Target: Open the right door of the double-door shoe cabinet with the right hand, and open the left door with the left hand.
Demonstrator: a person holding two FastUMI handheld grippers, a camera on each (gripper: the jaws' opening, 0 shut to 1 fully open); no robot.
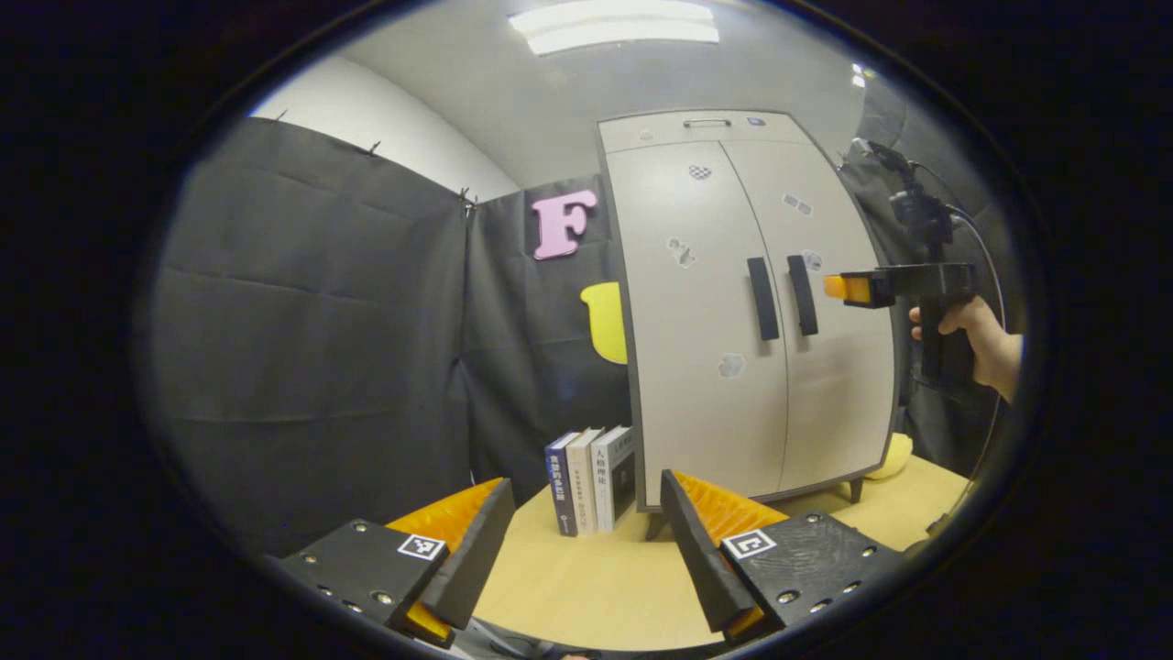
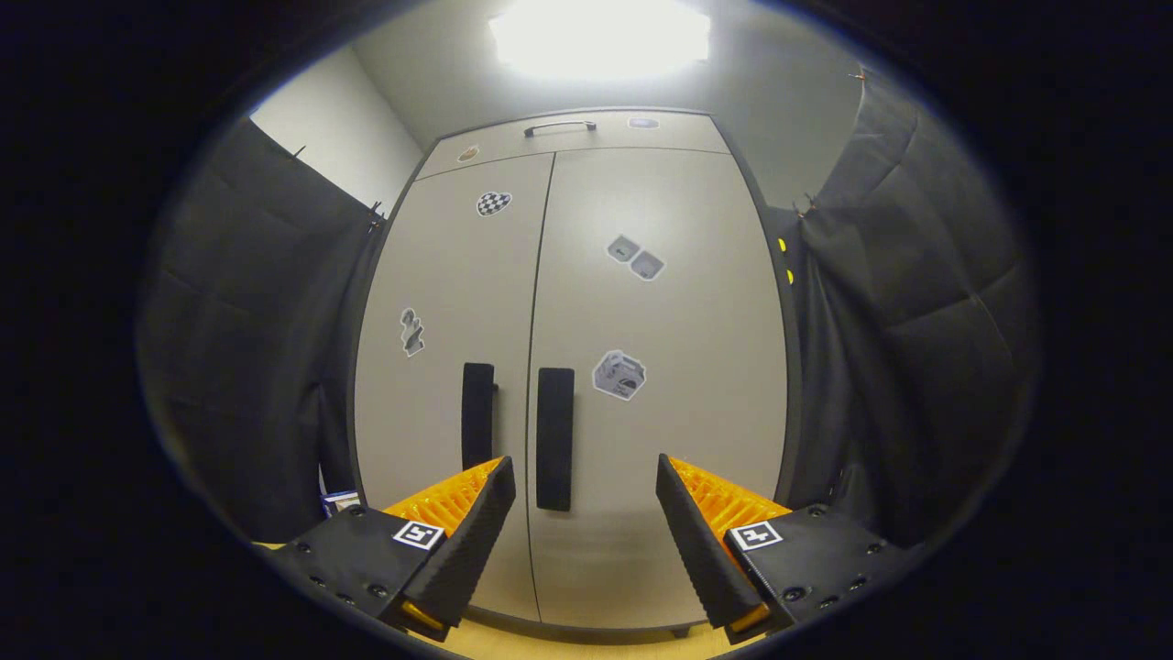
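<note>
Right gripper (image 2: 586, 513), fingers spread wide and holding nothing, is lining up on the right door's black vertical bar handle (image 2: 554, 438), just left of centre between them; closing in comes next.

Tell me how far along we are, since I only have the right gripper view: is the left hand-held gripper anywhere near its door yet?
Observer: No. The left hand-held gripper hangs open, well back from the shoe cabinet, off to its left side.
Operator: Anything on the table between it and the cabinet?
Observer: Three books stand upright on the wooden table, beside the cabinet's left wall.
Operator: How does my right hand-held gripper sit from over there?
Observer: From the side, its tip is level with the right door handle, just short of it, not touching.
Operator: Who holds it?
Observer: A hand grips its handle from below.
</note>
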